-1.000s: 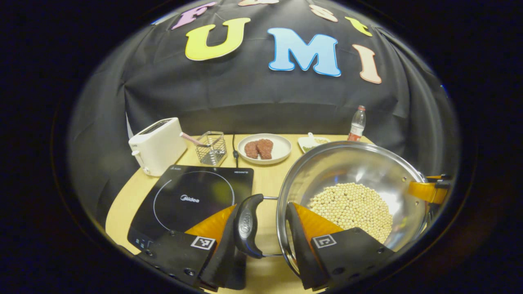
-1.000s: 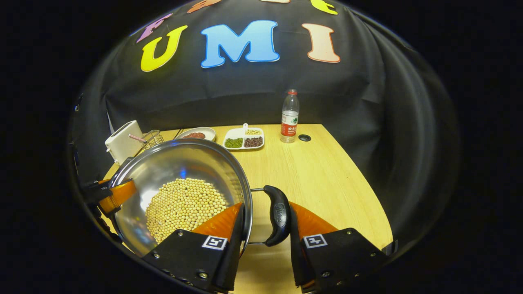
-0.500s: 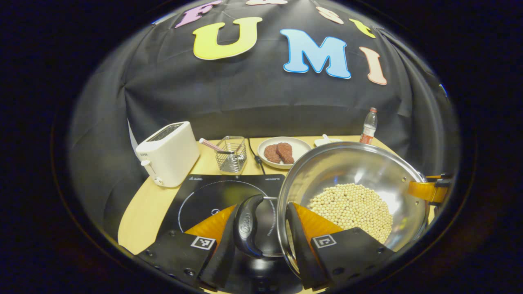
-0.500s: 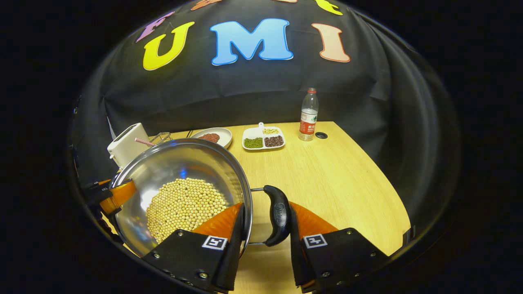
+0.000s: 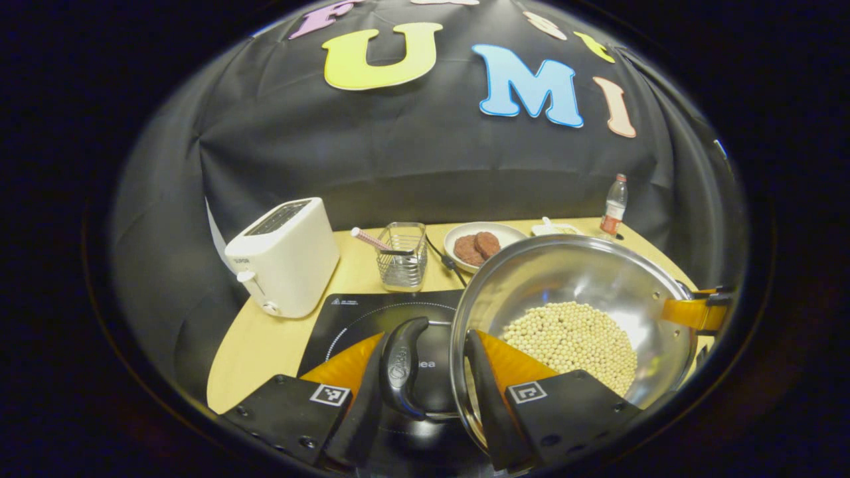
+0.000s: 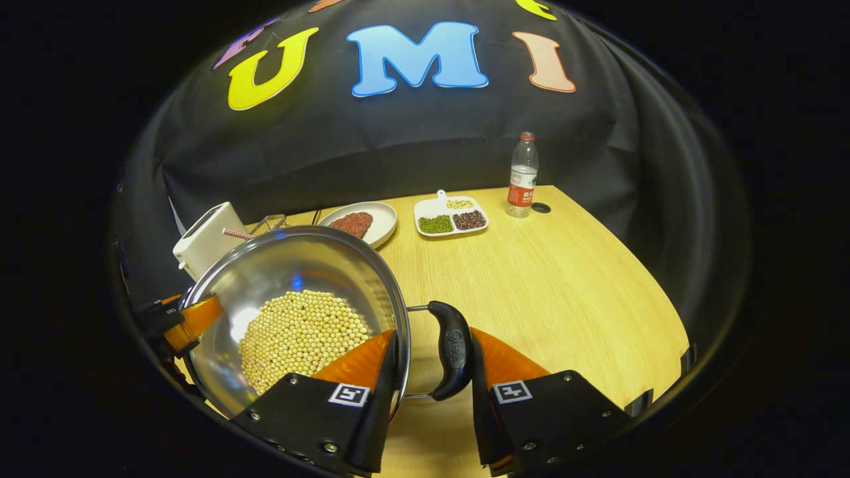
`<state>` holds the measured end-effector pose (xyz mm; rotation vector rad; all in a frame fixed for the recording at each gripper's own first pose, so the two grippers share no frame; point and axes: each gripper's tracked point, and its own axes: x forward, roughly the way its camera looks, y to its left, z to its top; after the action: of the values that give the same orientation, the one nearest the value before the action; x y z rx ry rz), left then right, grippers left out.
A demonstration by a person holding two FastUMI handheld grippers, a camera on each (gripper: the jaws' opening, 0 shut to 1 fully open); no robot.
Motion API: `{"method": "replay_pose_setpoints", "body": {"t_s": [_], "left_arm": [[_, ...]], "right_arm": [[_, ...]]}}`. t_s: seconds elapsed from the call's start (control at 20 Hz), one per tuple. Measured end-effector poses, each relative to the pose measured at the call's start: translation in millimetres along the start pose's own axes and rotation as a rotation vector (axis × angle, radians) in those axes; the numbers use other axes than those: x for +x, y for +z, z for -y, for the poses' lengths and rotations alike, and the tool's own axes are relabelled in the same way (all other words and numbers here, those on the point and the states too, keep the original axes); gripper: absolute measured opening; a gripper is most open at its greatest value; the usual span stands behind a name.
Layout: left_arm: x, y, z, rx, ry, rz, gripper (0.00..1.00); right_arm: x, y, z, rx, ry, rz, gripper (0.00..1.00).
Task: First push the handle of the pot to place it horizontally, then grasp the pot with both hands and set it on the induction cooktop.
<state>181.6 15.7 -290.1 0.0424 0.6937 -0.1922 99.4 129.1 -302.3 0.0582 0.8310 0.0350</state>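
Left gripper (image 5: 435, 372): clenched on the pot's left handle (image 5: 403, 375), one finger outside the black grip, the other inside the pot's rim. Right gripper (image 6: 431, 362): grasping the right handle (image 6: 453, 348) the same way, one finger inside the rim, one outside the grip.

Pot (image 5: 571, 285): steel, wide, round, holding a heap of pale soybeans (image 5: 571, 342). It is carried between the two grippers. In the left gripper view its left handle lies over the black cooktop (image 5: 372, 312); whether the pot's base touches the glass I cannot tell. The far gripper's finger shows at the opposite rim in each view.

Cooktop sits near the tabletop's left edge. Behind it, toward the back left corner: a white toaster (image 5: 285, 255), and just beside that a wire basket (image 5: 402, 255) with a striped straw (image 5: 368, 239) leaning out. A dark cord (image 5: 441, 255) runs between the basket and a white plate (image 5: 505, 232) with two brown patties (image 5: 477, 245).

Along the back edge in the right gripper view: a divided dish (image 6: 451, 216) with green, dark and pale beans, then a water bottle (image 6: 522, 176) standing upright beside a round hole (image 6: 541, 208) in the tabletop (image 6: 564, 285). The right half of the wooden tabletop is bare.
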Motion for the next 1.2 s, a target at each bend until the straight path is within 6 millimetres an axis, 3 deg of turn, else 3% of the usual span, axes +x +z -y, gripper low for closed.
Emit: {"method": "replay_pose_setpoints", "body": {"t_s": [0.05, 0.2, 0.35, 0.4, 0.55, 0.85, 0.9, 1.0, 1.2], "left_arm": [[3, -2, -5, 0.000, -0.002, -0.001, 0.75], [9, -6, -23, -0.003, -0.001, -0.011, 0.68], [11, -8, -43, -0.024, 0.006, -0.015, 0.72], [11, -8, -49, -0.028, 0.009, -0.018, 0.68], [10, -12, -70, -0.039, 0.023, -0.023, 0.72], [10, -15, -107, -0.059, 0.055, -0.029, 0.68], [10, -16, -114, -0.059, 0.060, -0.028, 0.72], [13, -15, -125, -0.056, 0.069, -0.029, 0.68], [14, -16, -138, -0.061, 0.071, -0.045, 0.72]], "right_arm": [[1, -1, -5, 0.002, -0.002, -0.003, 0.53], [7, -3, -20, -0.021, -0.011, -0.007, 0.53], [10, 1, -38, -0.040, -0.008, -0.001, 0.53], [11, 2, -44, -0.046, -0.006, -0.001, 0.53], [15, 2, -63, -0.062, 0.003, -0.005, 0.53], [21, 4, -97, -0.090, 0.027, -0.005, 0.53], [23, 4, -103, -0.088, 0.032, -0.005, 0.53], [26, 4, -112, -0.090, 0.039, -0.005, 0.53], [31, 4, -130, -0.104, 0.041, -0.008, 0.53]]}}
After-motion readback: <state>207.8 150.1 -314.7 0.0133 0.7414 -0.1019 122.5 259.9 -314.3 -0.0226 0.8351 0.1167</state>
